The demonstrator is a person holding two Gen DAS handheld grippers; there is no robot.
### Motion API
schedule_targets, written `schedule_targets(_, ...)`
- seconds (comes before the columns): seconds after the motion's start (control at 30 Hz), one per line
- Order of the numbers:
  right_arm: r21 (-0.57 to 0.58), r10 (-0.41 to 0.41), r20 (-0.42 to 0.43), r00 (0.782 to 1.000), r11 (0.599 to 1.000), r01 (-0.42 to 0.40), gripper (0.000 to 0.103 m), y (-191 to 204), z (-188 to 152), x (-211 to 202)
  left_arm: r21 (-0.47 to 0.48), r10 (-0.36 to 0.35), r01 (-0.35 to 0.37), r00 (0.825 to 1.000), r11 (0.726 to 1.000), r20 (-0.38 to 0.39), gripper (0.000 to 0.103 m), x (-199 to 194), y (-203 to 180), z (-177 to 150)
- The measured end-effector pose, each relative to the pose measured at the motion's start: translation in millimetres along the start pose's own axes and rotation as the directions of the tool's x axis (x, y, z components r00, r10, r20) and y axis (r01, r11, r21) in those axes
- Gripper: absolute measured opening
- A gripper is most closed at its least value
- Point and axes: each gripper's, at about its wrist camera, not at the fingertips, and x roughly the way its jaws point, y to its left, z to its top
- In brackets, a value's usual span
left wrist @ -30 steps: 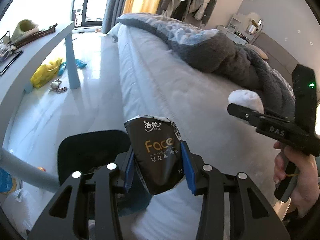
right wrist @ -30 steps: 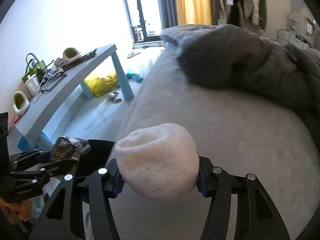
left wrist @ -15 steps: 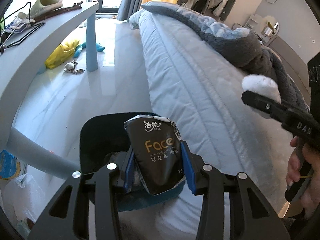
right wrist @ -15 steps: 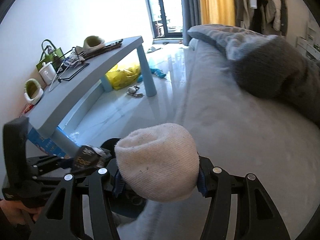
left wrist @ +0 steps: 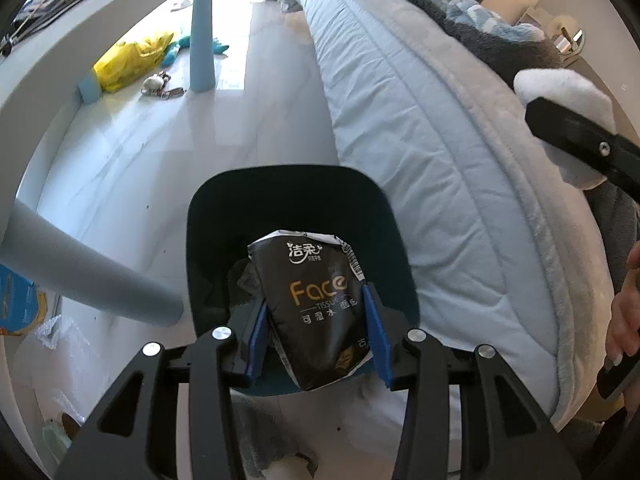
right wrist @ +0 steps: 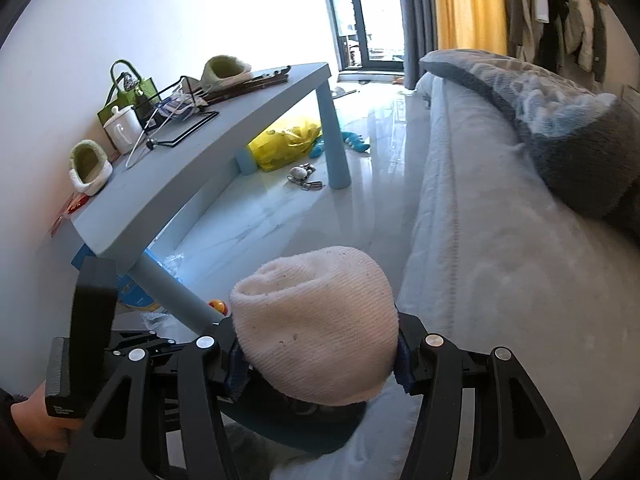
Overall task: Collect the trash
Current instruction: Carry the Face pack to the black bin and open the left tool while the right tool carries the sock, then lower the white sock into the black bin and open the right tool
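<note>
White sock in right tool

A pale glossy floor fills the frame's middle. On it at lower centre stands a dark teal bin, touching the bed at right; a grey blanket lies on the bed. At left, the blue-grey surface carries two green slippers, a white jar and a wire rack. A yellow bag lies beneath.
</note>
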Motion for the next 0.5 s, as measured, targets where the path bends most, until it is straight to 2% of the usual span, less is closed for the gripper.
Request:
schedule_targets(0.13, -0.012, 0.013, -0.011, 1.000, 1.000, -0.013, 0.058, 11, 1, 8, -0.014, -0.004, 0.004, 1.000, 1.000, -0.028, 0.049, 4, 11, -3)
schedule_targets(0.27, -0.020, 0.018, -0.027, 0.999, 1.000, -0.018, 0.058, 19, 2, 18, -0.019, -0.012, 0.011, 0.999, 1.000, -0.033, 0.061, 3, 17, -5)
schedule_targets(0.5, -0.009, 0.014, -0.095, 0.995, 1.000, -0.015, 0.058, 23, -4, 42, -0.037, -0.001, 0.001, 1.000, 0.999, -0.007, 0.062, -4, 29, -4)
